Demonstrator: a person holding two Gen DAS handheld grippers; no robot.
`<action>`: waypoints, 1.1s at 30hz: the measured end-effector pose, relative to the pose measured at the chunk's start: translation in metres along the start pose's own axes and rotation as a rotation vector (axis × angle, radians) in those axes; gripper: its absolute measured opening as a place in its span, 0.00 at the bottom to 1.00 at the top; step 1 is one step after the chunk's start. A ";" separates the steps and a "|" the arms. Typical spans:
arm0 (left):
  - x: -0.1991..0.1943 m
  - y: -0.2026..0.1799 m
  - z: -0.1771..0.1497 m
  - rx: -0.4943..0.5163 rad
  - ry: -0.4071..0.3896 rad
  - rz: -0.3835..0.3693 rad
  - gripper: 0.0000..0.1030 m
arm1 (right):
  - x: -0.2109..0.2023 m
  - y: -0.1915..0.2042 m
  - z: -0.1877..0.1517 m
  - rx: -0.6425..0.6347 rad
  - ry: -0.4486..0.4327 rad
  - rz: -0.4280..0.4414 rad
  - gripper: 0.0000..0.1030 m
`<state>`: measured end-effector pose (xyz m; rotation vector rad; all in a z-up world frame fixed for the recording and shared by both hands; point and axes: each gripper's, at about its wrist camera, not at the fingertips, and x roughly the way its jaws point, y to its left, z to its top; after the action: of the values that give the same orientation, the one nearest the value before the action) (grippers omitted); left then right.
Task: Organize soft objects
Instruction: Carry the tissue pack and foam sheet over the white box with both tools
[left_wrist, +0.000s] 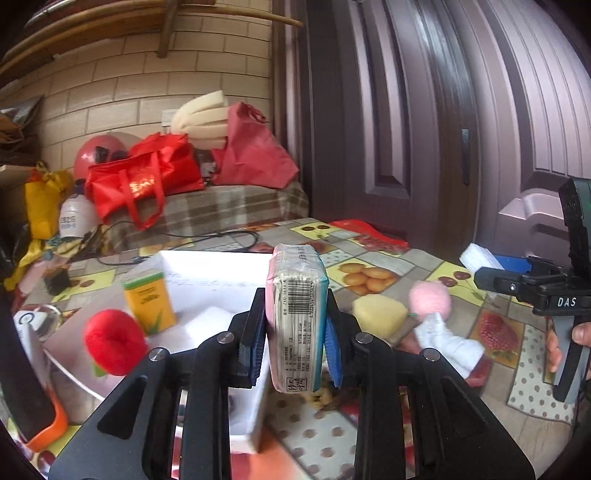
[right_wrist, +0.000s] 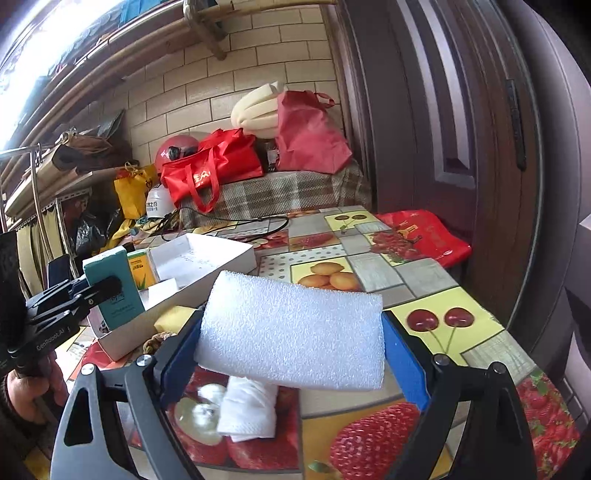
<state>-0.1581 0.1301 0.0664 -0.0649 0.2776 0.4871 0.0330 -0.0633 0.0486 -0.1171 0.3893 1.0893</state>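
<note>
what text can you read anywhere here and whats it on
"DAS": white letters on the black right gripper.
"GenRobot.AI": white letters on the black left gripper.
Barcode digits and small print on the plastic-wrapped tissue pack: too blurred to read.
Yellow-green carton, red tote bag, white jug: lettering unreadable.

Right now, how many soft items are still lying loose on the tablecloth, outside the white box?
3: a yellow sponge just right of the left gripper's tissue pack, a pink pompom beside it, and a white rolled cloth below the pompom. More may be hidden behind the grippers.
</note>
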 end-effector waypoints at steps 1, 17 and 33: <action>-0.003 0.005 -0.001 -0.003 -0.002 0.012 0.26 | 0.002 0.006 0.000 -0.012 0.005 0.005 0.88; -0.012 0.075 -0.010 -0.086 -0.003 0.184 0.26 | 0.031 0.087 -0.007 -0.164 0.037 0.142 0.88; 0.013 0.105 -0.007 -0.119 0.033 0.242 0.26 | 0.083 0.160 0.008 -0.175 0.000 0.178 0.88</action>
<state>-0.1981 0.2276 0.0569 -0.1565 0.2899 0.7435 -0.0727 0.0827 0.0415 -0.2405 0.3080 1.2991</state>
